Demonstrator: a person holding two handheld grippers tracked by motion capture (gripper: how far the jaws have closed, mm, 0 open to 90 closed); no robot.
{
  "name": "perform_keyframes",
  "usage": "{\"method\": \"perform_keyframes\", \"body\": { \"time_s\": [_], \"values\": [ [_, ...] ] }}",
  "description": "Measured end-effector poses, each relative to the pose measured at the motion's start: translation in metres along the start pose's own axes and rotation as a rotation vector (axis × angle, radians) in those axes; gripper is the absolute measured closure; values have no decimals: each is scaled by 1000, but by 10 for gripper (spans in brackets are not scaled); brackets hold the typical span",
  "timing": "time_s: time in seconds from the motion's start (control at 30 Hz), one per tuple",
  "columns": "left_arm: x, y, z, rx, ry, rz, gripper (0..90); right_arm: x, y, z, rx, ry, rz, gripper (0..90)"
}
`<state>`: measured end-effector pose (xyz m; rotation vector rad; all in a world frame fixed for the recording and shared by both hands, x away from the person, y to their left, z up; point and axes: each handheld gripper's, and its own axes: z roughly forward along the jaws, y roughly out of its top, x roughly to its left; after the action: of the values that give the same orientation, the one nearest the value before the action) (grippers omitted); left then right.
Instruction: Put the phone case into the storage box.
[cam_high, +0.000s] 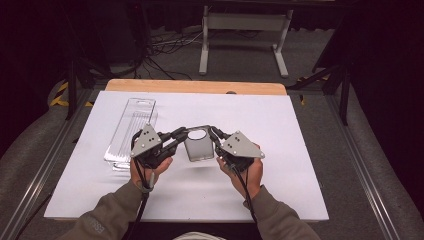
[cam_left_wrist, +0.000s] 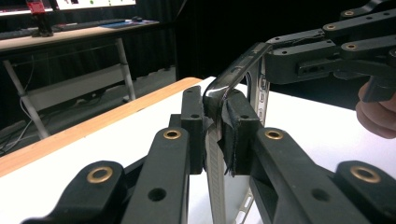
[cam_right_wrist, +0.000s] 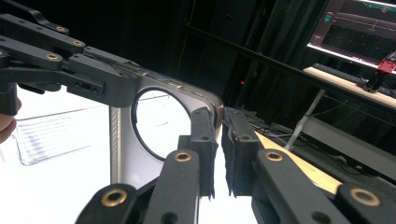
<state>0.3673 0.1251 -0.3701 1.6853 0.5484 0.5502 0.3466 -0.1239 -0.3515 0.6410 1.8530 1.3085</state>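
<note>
While both grippers hold phone case (cam_high: 198, 145) above white table sheet (cam_high: 280, 130), keep pull even: left gripper (cam_high: 176, 137) jaws clamped on case's top corner, right gripper (cam_high: 215, 136) jaws nearly together at opposite corner, grip looks marginal; avoid twisting thin rim; clear plastic packaging (cam_high: 131, 131) lies left

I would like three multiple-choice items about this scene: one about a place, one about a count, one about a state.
1. Where does the clear plastic box lie?
A. on the table's left part
B. on the table's right part
C. on the floor

2. How many grippers grip the phone case?
A. none
B. one
C. two

3. The phone case is
A. flat on the table
B. lifted above the table
C. inside the box

Key: 1 A, it lies left of both hands; 2 C, the left gripper and the right gripper each pinch a top corner; 3 B, its shadow lies below it.
</note>
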Motion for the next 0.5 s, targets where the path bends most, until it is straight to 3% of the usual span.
{"method": "perform_keyframes", "body": {
  "time_s": [0.5],
  "values": [
    [-3, 0, -3, 9, -4, 31, 805, 0, -3, -2, -1, 13, 28, 799]
  ]
}}
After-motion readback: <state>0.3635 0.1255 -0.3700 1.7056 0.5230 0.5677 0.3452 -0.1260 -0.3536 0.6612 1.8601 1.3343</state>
